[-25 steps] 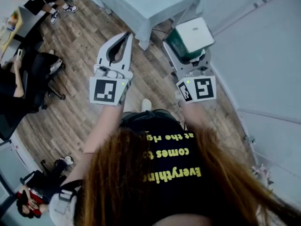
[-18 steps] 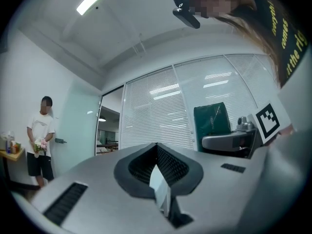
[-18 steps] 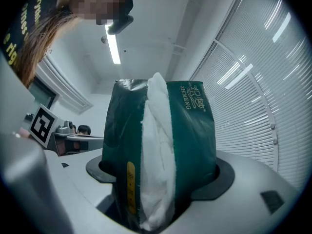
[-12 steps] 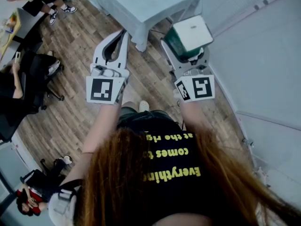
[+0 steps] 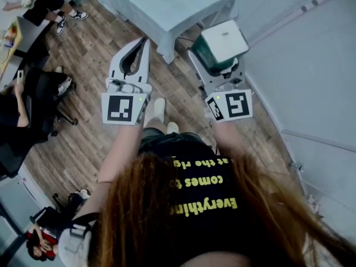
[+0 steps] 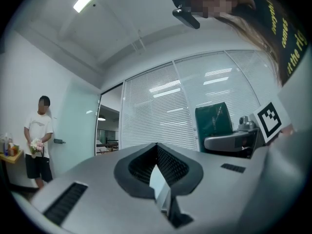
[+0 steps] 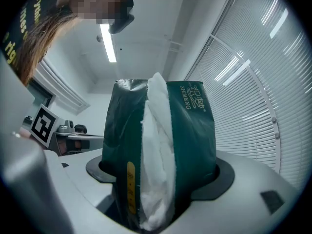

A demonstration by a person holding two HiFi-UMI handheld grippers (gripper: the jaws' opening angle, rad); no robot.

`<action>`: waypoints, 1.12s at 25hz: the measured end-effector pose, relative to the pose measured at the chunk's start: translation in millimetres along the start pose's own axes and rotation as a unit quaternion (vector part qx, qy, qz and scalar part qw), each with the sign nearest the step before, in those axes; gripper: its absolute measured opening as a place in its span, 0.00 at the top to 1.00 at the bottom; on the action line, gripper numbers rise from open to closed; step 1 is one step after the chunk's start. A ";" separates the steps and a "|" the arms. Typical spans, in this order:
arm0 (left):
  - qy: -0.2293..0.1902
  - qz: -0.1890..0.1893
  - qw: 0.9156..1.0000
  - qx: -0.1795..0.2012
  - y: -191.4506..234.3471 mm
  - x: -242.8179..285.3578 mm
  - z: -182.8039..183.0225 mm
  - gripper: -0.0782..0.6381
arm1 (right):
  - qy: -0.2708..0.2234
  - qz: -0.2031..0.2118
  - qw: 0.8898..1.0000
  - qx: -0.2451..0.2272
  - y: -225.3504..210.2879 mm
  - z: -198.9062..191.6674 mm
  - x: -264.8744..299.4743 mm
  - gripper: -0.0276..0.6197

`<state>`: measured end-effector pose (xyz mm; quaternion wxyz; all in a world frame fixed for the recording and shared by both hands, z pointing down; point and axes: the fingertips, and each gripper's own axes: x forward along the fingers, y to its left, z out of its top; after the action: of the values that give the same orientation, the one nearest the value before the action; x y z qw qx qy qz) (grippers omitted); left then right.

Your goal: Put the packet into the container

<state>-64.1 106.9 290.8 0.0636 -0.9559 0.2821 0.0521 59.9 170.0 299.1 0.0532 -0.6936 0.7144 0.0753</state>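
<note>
wood-plank floor (image 5: 83, 65) underfoot, table (image 5: 167, 7) draped in pale cloth ahead, slatted blinds (image 6: 185, 106) along the glass wall. dark green packet (image 7: 190, 145), soft and puffy, white tissue bulging from a slit down its front, yellow stripe beside the slit; pinched upright in the right gripper (image 5: 217, 57), near the table corner. left gripper (image 5: 146, 40) pressed closed at the tips, holding nothing.

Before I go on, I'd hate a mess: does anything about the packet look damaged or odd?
The dark green plastic tissue packet clamped in the right gripper gapes along its opening, and white tissue bulges out of that slit. Nothing looks spilled.
</note>
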 end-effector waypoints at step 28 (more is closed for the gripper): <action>-0.015 -0.038 0.999 -0.021 124.3 105.3 -24.8 0.89 | 0.008 -0.033 0.999 -0.013 -16.1 -17.5 154.1 0.31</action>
<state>-42.4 -56.4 289.6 0.0495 -0.9660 0.2439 0.0703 71.5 15.0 288.0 0.0408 -0.7179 0.6906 0.0773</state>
